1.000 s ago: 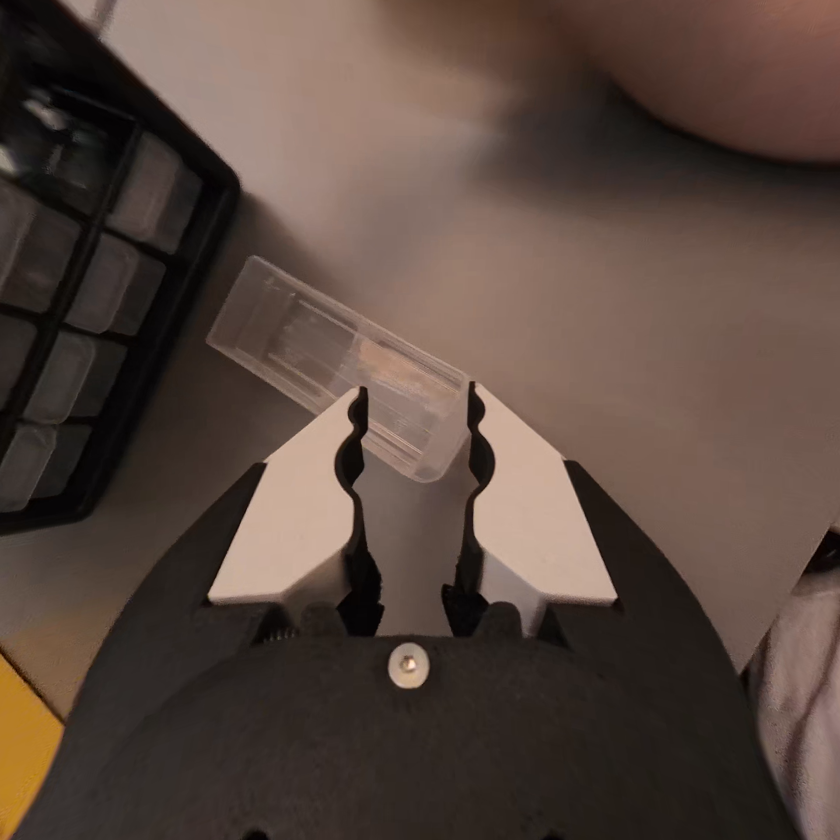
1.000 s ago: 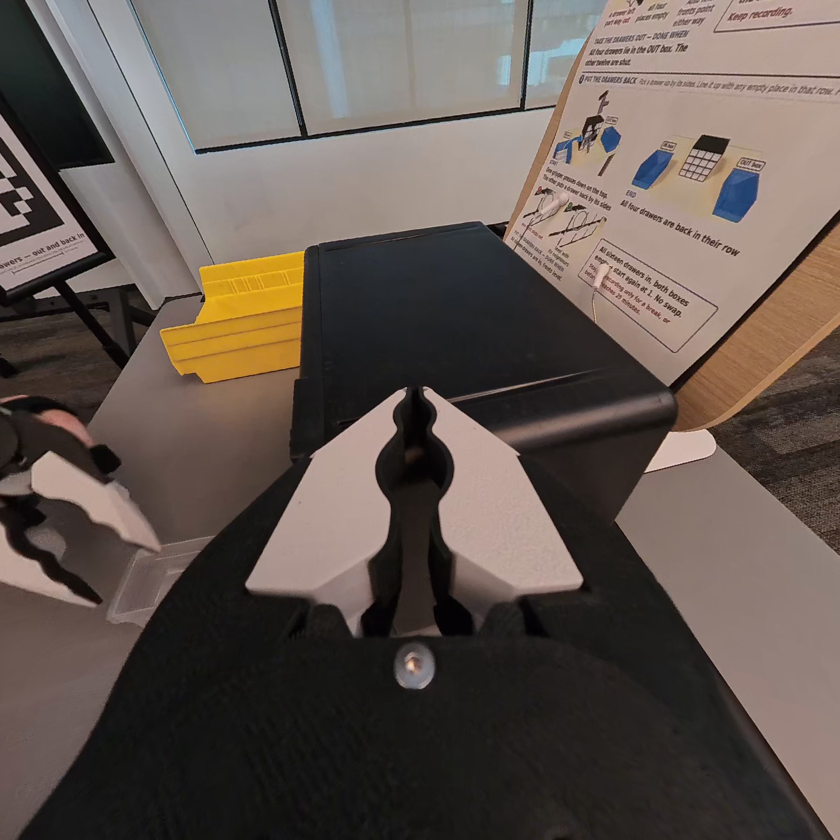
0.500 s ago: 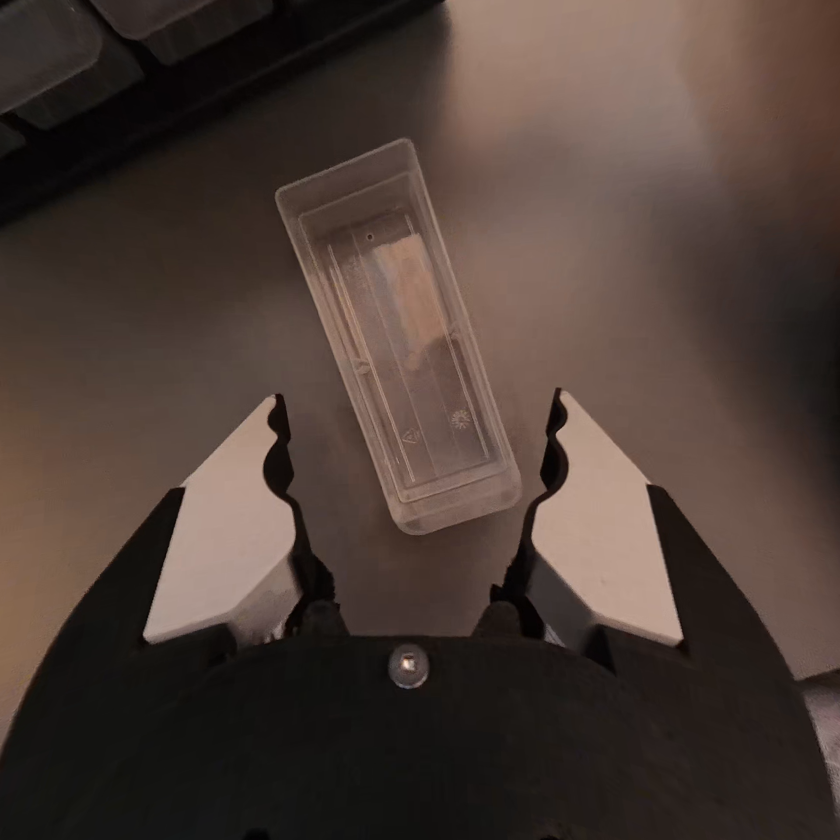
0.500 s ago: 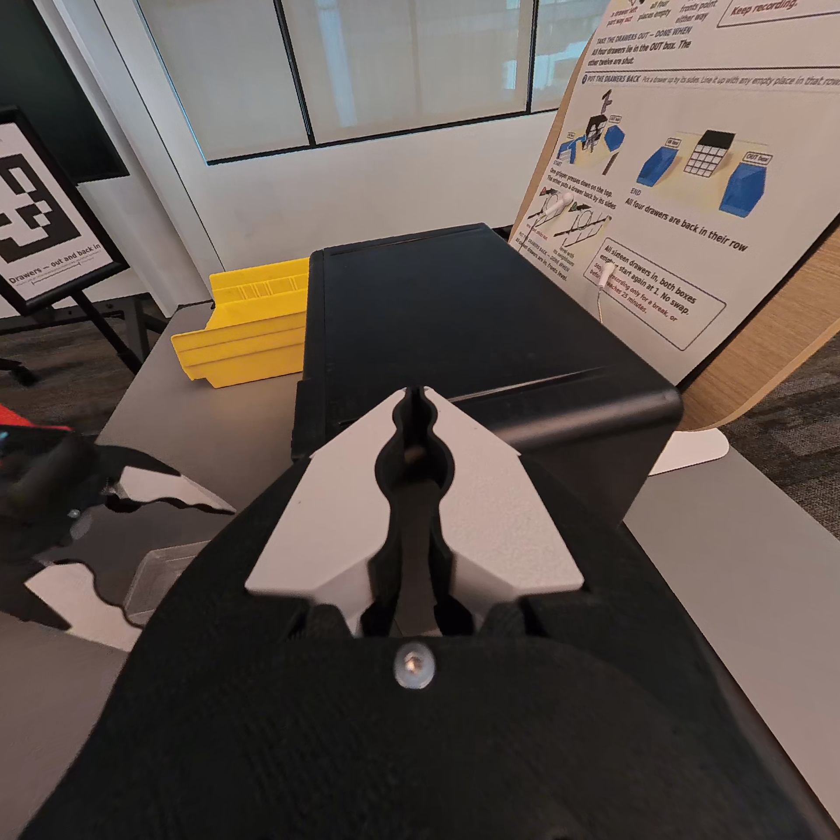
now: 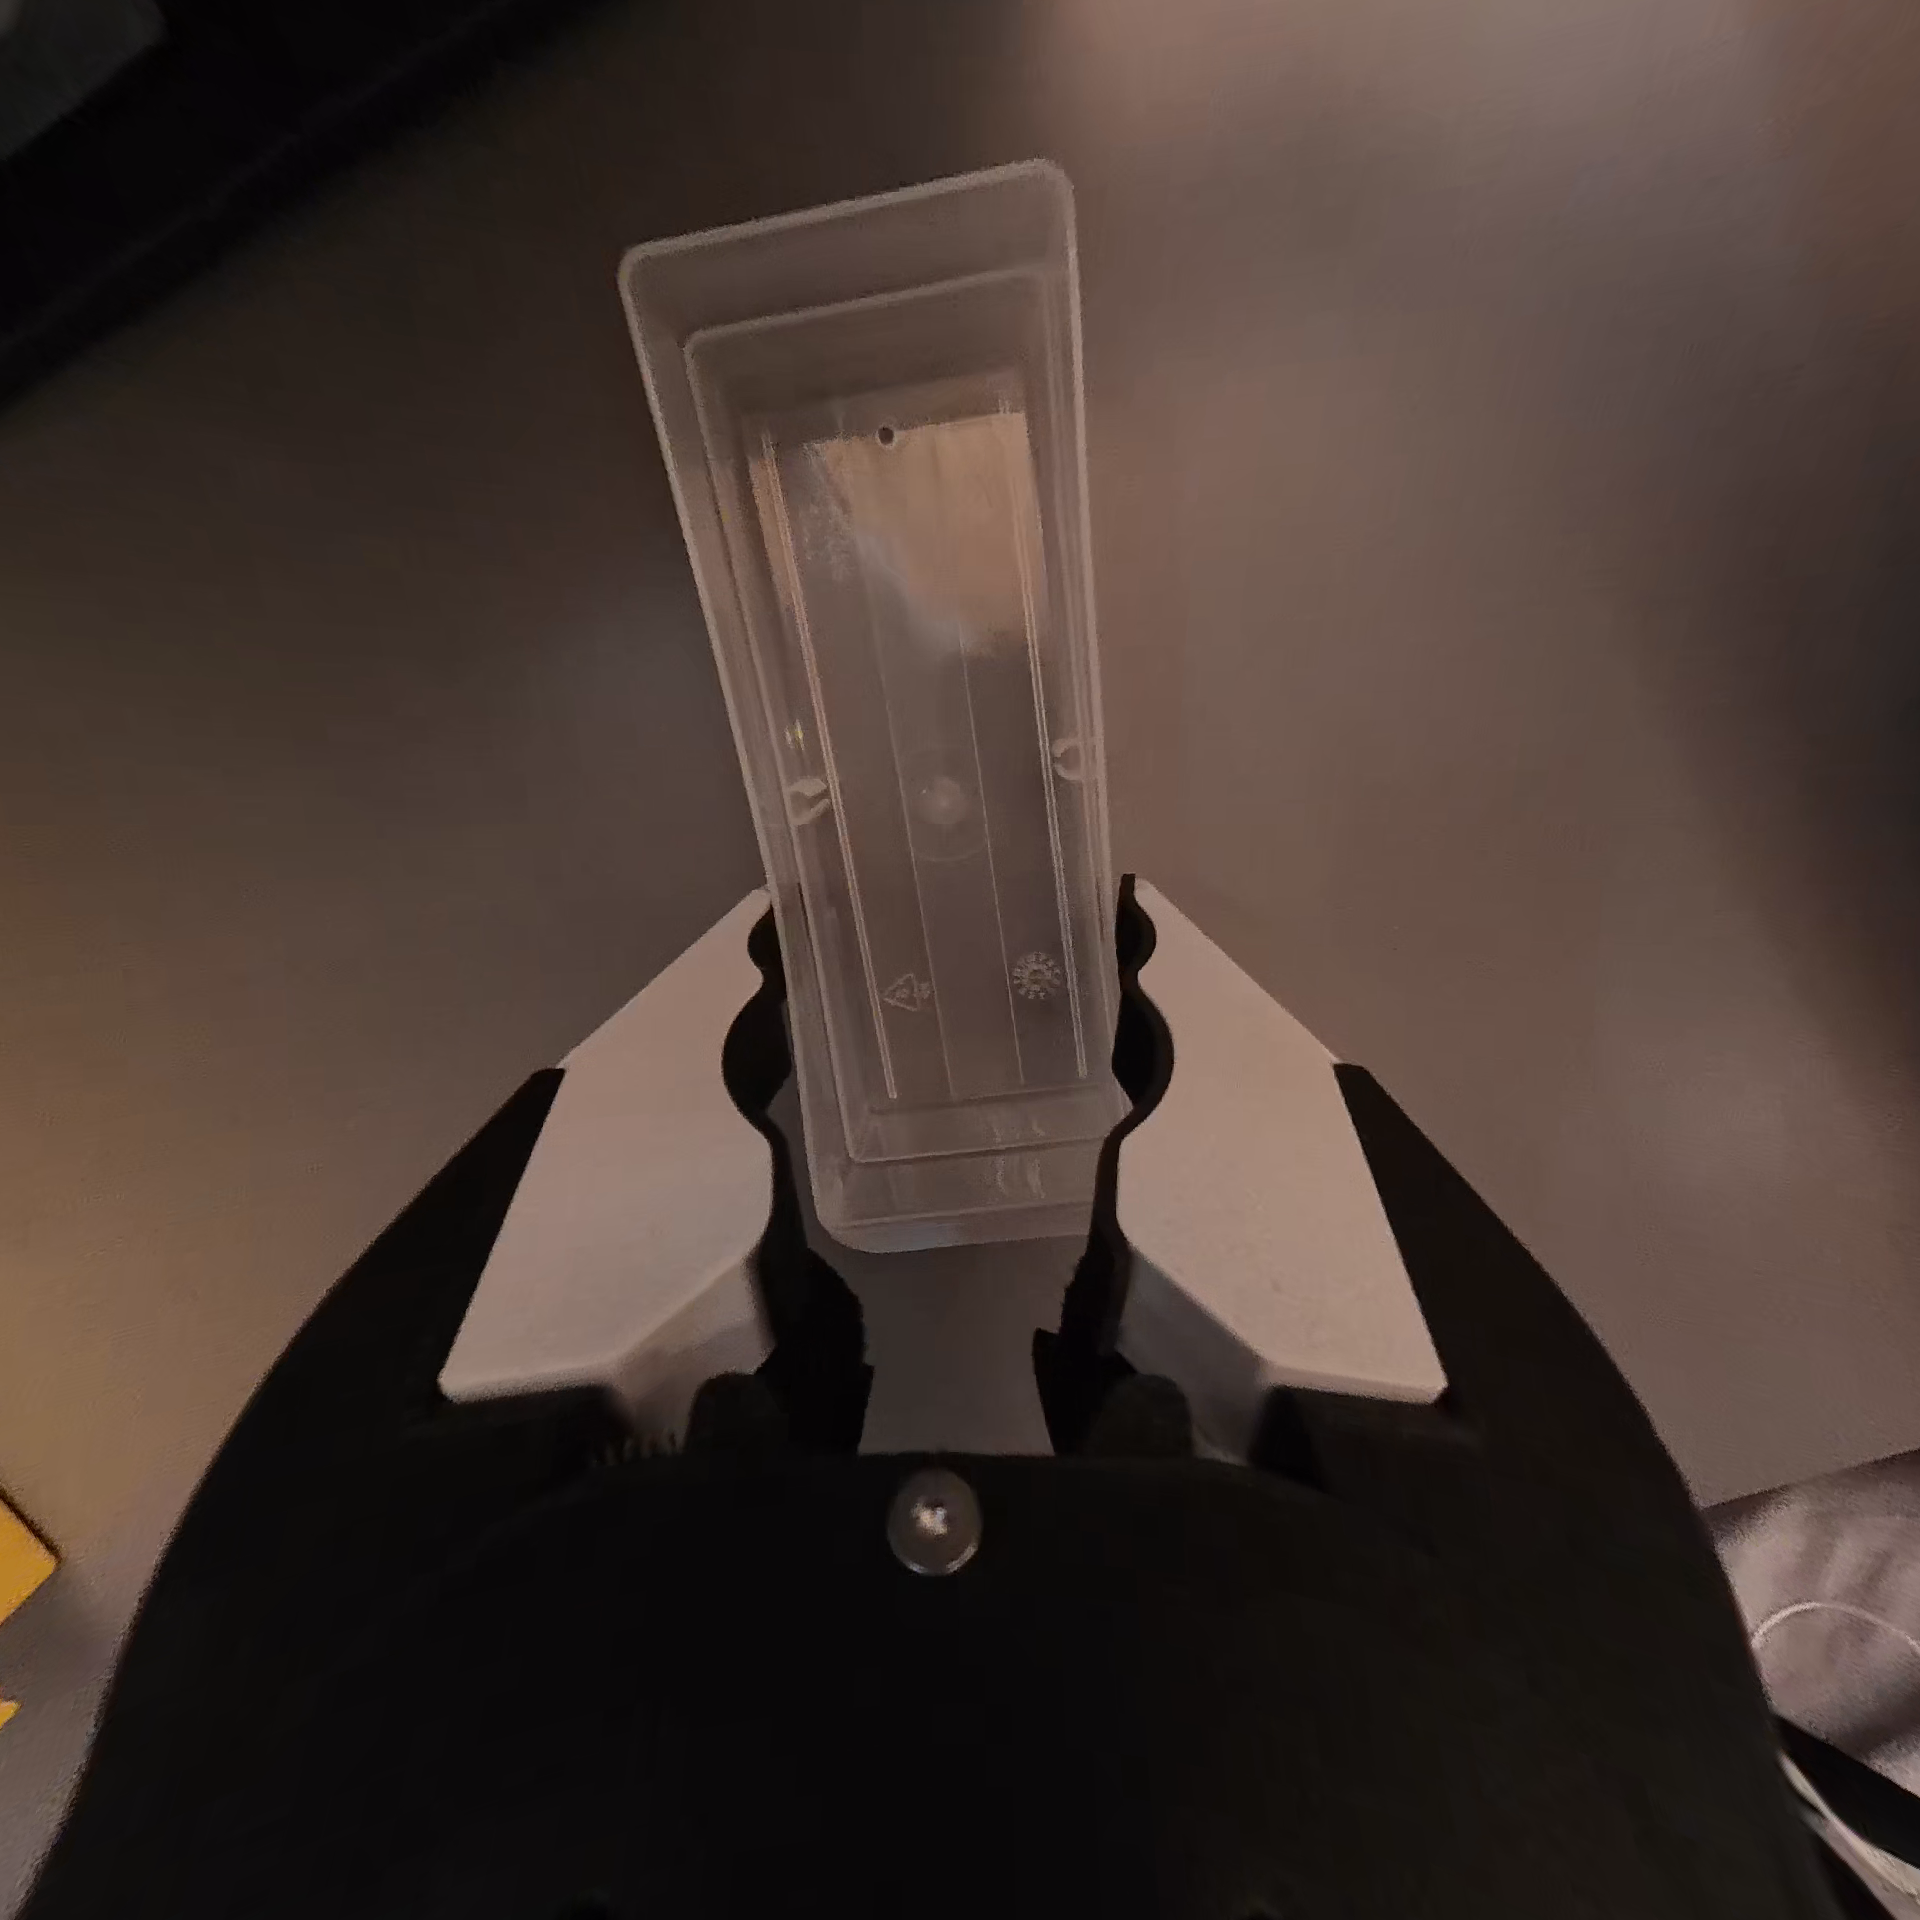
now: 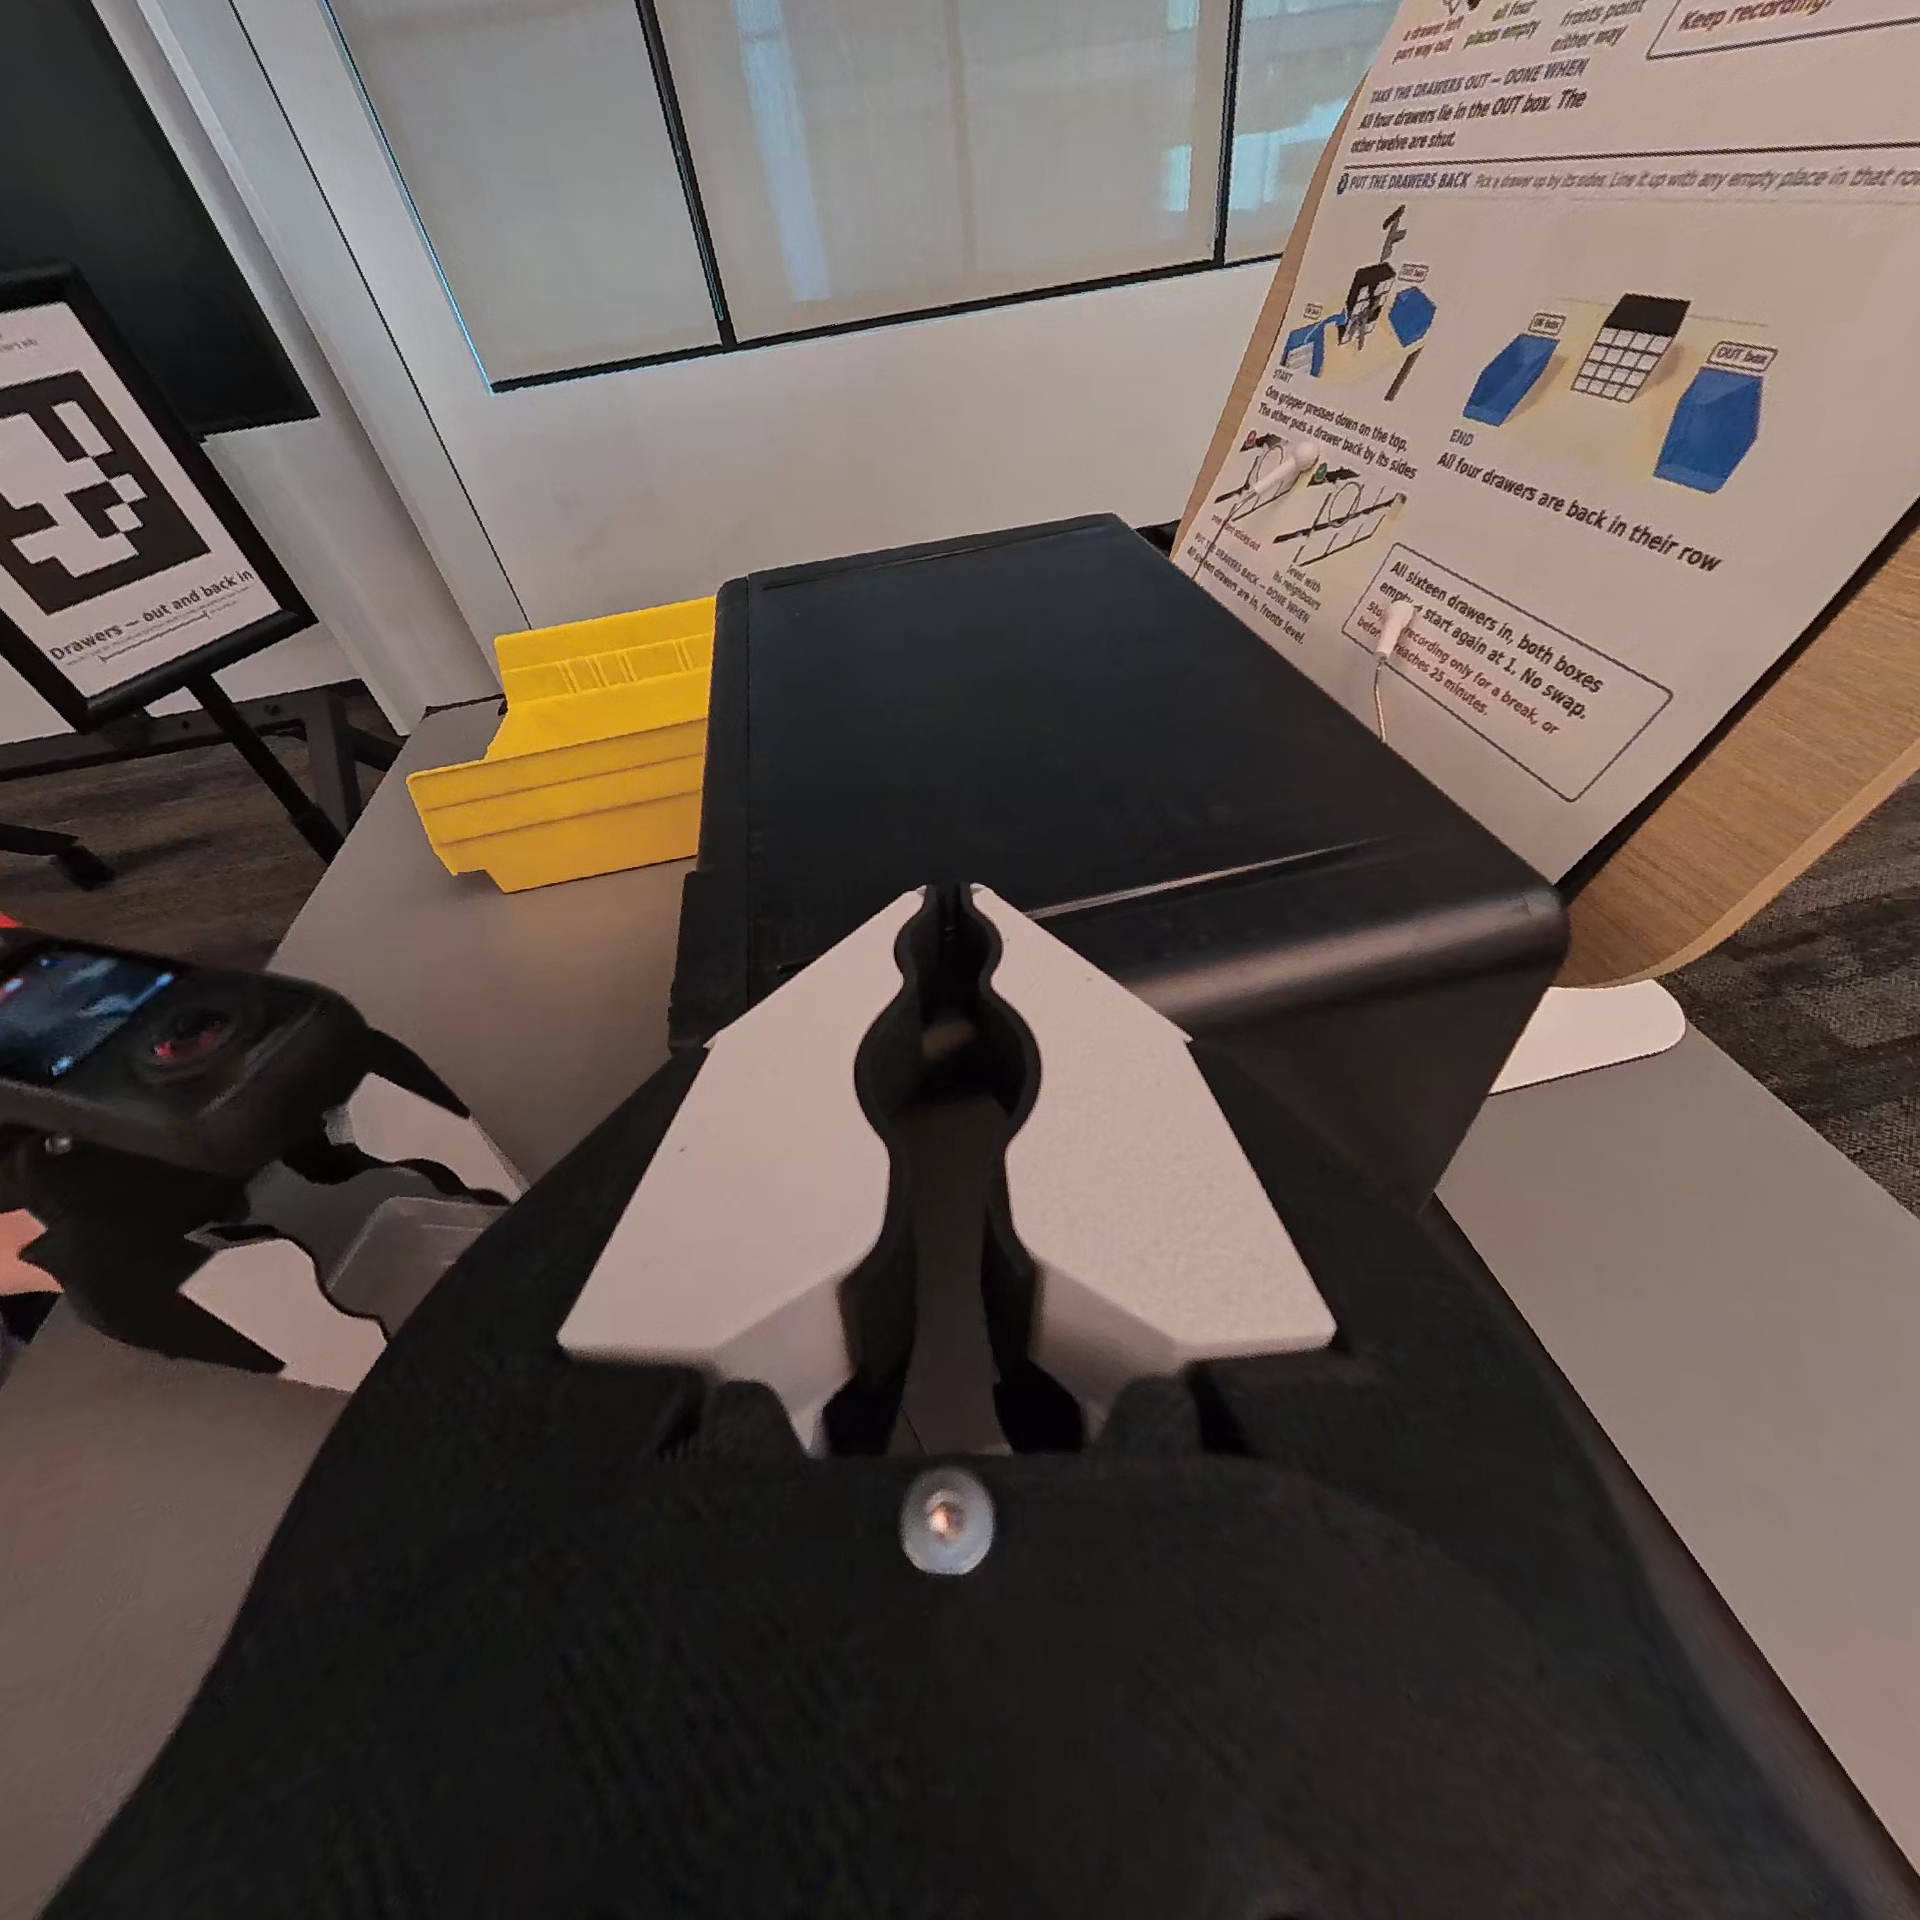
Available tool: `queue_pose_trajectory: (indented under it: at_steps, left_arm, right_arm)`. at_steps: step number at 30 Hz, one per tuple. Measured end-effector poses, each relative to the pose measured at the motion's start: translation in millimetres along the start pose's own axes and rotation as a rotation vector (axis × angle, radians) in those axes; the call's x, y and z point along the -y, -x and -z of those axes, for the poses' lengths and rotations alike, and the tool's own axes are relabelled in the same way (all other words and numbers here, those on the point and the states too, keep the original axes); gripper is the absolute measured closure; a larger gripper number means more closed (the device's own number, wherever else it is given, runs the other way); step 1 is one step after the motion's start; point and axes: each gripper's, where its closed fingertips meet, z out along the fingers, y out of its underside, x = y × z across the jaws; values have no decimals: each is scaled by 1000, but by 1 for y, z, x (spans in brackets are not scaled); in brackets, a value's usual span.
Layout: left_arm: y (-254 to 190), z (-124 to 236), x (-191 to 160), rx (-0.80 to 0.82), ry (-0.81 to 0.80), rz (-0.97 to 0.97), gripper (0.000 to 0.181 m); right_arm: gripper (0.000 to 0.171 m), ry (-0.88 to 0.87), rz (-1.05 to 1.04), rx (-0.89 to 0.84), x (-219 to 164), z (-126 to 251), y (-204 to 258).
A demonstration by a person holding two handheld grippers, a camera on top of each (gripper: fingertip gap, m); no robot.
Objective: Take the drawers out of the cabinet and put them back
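A clear plastic drawer [image 5: 925, 665] lies lengthwise on the grey table [image 5: 1455, 727], open side up and empty. My left gripper [image 5: 948, 896] is shut on the drawer's near end, one finger on each long side. The black cabinet [image 6: 1039, 727] stands ahead in the right wrist view; only its dark edge [image 5: 125, 156] shows at the top left of the left wrist view. My right gripper [image 6: 948, 896] is shut and empty at the front edge of the cabinet's top. The left gripper [image 6: 343, 1226] with the drawer [image 6: 416, 1236] shows low at the left there.
A yellow bin [image 6: 582, 769] stands on the table left of the cabinet. An instruction board [image 6: 1558, 416] leans at the right, close to the cabinet. A framed sign on an easel [image 6: 104, 520] stands off the table at the left. The table's right side [image 6: 1714, 1351] is bare. About 30 centimetres separates my left fingertips from my right.
My left gripper turned in line with the drawer, opened around it, then closed on the sides of its near end. The right gripper has stayed shut on the cabinet top.
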Motion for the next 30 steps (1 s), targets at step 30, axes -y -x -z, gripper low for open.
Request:
queue_pose_trajectory:
  at_steps: [30]
  left_arm:
    - [-5, 26, 82, -51, -36, 147, 122]
  right_arm:
    - [171, -56, -69, 67, 0, 0, -1]
